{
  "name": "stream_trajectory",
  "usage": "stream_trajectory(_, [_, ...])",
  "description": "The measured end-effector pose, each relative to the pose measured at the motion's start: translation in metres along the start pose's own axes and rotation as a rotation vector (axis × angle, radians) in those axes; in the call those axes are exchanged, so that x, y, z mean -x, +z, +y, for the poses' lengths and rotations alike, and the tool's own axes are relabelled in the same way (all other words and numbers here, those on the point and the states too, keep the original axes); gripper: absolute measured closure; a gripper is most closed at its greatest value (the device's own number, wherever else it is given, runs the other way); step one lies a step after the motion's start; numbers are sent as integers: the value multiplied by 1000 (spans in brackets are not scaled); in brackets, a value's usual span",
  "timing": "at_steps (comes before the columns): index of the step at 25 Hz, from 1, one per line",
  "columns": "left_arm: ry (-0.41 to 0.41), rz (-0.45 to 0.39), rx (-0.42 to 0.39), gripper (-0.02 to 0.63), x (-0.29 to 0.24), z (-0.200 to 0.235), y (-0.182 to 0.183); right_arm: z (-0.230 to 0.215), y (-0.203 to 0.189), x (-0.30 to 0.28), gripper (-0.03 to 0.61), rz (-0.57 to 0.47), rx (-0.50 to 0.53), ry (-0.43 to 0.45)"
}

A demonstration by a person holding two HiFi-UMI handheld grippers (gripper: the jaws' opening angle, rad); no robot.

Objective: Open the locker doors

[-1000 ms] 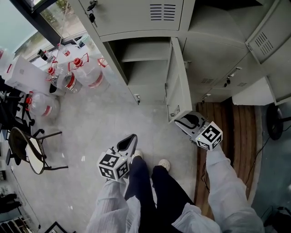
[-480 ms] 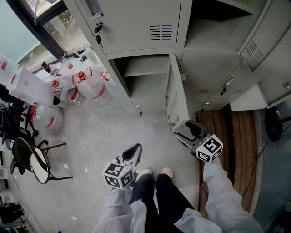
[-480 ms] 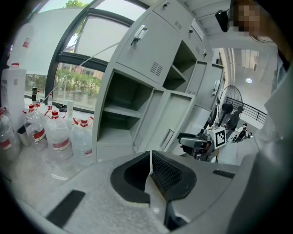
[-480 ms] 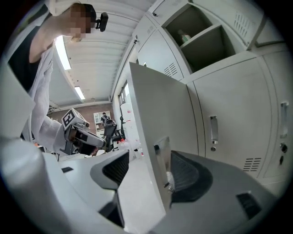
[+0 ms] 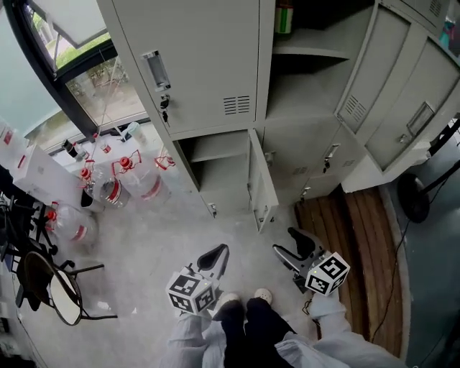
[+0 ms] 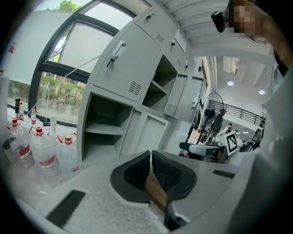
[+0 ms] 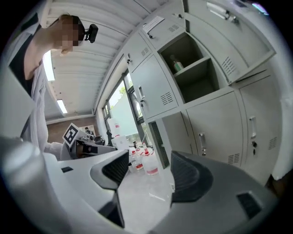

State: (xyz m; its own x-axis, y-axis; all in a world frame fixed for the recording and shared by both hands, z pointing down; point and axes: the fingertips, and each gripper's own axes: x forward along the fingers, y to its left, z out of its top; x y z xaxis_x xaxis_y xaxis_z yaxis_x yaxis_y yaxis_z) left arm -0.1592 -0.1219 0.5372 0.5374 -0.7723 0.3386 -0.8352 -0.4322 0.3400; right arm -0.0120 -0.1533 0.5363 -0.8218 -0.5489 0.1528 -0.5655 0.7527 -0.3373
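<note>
- the right gripper (image 5: 287, 243): its jaws have just been opening and stand wide apart, with nothing between them
- the left gripper (image 5: 217, 254): jaws closed together, empty
- the pale grey metal locker door (image 5: 260, 185) stands open ahead of the right gripper, not touching it

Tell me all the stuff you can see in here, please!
Lockers: one bank, light grey, top of the head view.
Open compartments: two, grey; one low with its door swung out, one higher to its right.
Bottle: one, green, in the higher compartment.
Water jugs: at least three, clear with red caps, on the floor by the window.
Chair: one, black, lower left.
Wooden boards: one strip, brown, floor at right.
Shoes: two, white, bottom middle.
Left gripper: one, grey and black, jaws shut, empty.
Right gripper: one, grey and black, jaws just opened wide, nothing between them.
</note>
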Motion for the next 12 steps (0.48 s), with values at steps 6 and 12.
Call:
stream_trajectory(6, [-55,-73,14,595,22,-23,36,45,37,28,311,-76,-33,-103])
stream_trajectory(12, [-82,-133,-120,595,37,-38,85,69,115,54,311,-291,62,-235])
